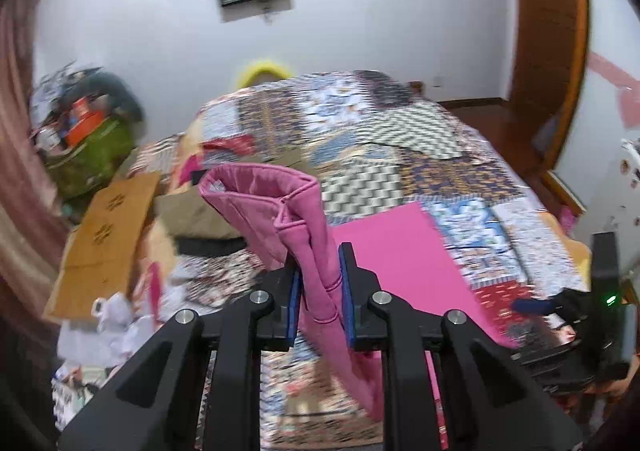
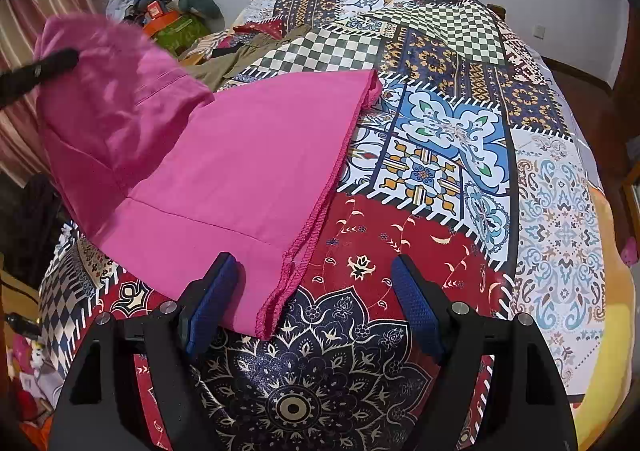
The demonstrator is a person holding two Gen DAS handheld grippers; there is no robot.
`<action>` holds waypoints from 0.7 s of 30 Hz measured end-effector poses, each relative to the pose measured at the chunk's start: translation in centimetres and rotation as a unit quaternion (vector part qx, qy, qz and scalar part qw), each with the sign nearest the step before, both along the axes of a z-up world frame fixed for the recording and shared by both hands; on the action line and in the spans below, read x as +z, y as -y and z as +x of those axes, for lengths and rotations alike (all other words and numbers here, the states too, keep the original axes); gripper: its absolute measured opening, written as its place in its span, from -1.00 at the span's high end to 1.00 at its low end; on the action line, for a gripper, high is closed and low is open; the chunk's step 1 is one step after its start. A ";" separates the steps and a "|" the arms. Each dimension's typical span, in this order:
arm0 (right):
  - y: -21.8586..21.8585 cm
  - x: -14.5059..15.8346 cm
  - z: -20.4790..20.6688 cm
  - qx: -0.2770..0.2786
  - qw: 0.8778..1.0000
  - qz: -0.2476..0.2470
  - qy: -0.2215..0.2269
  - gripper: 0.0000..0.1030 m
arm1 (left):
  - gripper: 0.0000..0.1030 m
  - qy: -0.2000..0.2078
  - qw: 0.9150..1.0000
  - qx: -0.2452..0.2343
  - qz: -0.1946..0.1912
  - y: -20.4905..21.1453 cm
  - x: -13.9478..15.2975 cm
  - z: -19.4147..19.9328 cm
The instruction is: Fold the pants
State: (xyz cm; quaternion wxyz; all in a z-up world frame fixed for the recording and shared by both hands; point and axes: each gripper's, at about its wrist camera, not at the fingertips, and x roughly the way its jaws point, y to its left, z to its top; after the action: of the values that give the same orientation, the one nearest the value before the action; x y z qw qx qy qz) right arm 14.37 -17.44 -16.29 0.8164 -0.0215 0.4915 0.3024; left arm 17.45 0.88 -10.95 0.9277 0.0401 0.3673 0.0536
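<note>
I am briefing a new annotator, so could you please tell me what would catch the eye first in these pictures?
The pink pants stand out, one end flat on the patchwork bedspread, the other lifted at the left. The left gripper is clamped on that lifted fabric. The right gripper is open over the bedspread by the near hem.

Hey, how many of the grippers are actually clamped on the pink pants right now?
1. The left gripper is shut on a raised fold of the pink pants. The right gripper is open just above the patchwork bedspread, at the pants' near hem, gripping nothing.
</note>
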 end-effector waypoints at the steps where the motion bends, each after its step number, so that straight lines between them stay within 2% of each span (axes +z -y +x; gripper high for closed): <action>1: 0.0 0.0 0.0 0.000 1.000 0.000 0.000 -0.48 | 0.67 -0.006 1.000 -0.014 -0.011 0.8 0.1 0.4; 7: 0.0 0.0 0.0 -0.001 1.000 0.005 0.001 -0.48 | 0.68 -0.052 0.993 -0.071 -0.077 3.5 -0.9 3.0; 12: 0.0 0.0 0.1 -0.001 1.000 0.008 0.001 -0.48 | 0.69 -0.104 0.982 -0.093 -0.126 4.7 -3.4 4.6; 17: 0.0 0.0 0.2 0.000 1.000 0.011 0.000 -0.48 | 0.69 -0.144 0.972 -0.107 -0.153 5.8 -5.6 5.3; 21: 0.0 0.0 0.2 0.000 1.000 0.011 0.000 -0.48 | 0.66 -0.155 0.968 -0.125 -0.152 6.4 -5.9 4.9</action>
State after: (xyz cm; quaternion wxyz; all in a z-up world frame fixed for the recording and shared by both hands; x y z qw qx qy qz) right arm 14.53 -17.44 -16.33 0.8163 -0.0122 0.4884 0.3083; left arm 22.34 -5.53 -16.88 0.8537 -0.0483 0.5030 -0.1264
